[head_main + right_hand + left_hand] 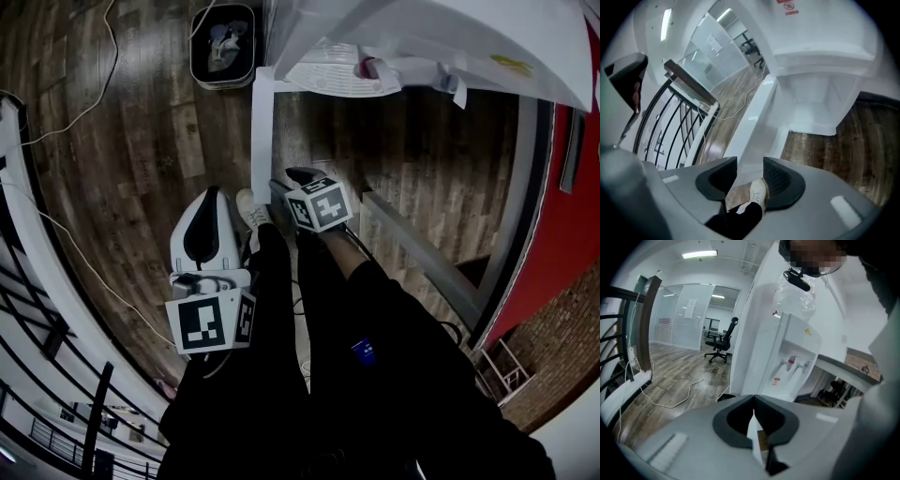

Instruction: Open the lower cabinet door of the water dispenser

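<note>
The white water dispenser (412, 37) stands at the top of the head view, its taps (792, 363) showing in the left gripper view. Its lower cabinet door (262, 122) is swung out, a narrow white panel edge-on toward me. In the right gripper view the door (757, 117) stands left of the bare white cabinet interior (818, 101). My right gripper (302, 175) hangs just below the door's free end, its jaws (750, 166) apart with nothing between the pads. My left gripper (214, 192) is held lower left, away from the door, jaws (753, 401) shut on nothing.
A dark bin (223, 42) sits on the wood floor beside the dispenser. Cables (84, 103) trail across the floor. A black railing (684, 122) runs on the left. My legs and a white shoe (248, 208) are under the grippers. A grey ledge (422, 258) and red wall (562, 206) lie to the right.
</note>
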The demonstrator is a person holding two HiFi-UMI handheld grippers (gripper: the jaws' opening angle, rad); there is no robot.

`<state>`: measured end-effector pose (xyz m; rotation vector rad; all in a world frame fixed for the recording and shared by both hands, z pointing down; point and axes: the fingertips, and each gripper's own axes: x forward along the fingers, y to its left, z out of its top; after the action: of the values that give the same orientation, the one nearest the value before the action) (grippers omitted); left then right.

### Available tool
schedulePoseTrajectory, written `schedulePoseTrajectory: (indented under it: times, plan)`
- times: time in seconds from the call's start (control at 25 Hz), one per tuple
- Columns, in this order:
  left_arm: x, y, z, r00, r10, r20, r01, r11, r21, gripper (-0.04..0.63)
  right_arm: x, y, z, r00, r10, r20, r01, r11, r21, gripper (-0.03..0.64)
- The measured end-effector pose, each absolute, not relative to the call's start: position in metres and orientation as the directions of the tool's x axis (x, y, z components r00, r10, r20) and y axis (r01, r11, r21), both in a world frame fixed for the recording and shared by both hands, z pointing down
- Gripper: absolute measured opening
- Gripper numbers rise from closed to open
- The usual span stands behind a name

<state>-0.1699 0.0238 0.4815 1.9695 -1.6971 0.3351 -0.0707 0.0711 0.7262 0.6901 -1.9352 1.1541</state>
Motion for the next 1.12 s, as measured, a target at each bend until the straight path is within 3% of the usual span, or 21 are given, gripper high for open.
schedulePoseTrajectory:
  times: [0.12, 0.2, 0.28, 0.36, 0.88, 1.12]
  plan:
    - [-0.165, 0.021, 0.476, 0.194, -0.846, 0.497, -0.971, -0.095, 0.217, 0.008, -0.058, 0.052, 0.718, -0.574, -0.129, 0.808, -0.783, 0.374, -0.497, 0.148]
    - [-0.162, 0.019, 0.472, 0.201, -0.847, 0.492, -0.971, -0.106, 0.214, 0.006, -0.048, 0.044, 0.713, -0.566, -0.141, 0.812, -0.794, 0.360, -0.490, 0.103]
    - [-0.160, 0.017, 0.466, 0.209, -0.849, 0.486, -0.971, -0.119, 0.209, 0.006, -0.037, 0.037, 0.709, -0.546, -0.150, 0.824, -0.807, 0.360, -0.468, 0.019]
    - [-0.160, 0.013, 0.460, 0.216, -0.852, 0.477, -0.970, -0.133, 0.203, 0.006, -0.024, 0.029, 0.705, -0.529, -0.164, 0.833, -0.818, 0.359, -0.449, 0.003]
    - [-0.159, 0.004, 0.446, 0.231, -0.855, 0.465, -0.970, -0.165, 0.179, 0.006, 0.027, -0.009, 0.670, -0.465, -0.271, 0.843, -0.874, 0.291, -0.388, -0.006]
    - [-0.149, 0.008, 0.435, 0.250, -0.849, 0.466, -0.966, -0.186, 0.181, 0.006, 0.055, -0.008, 0.646, -0.443, -0.333, 0.832, -0.896, 0.175, -0.407, -0.006]
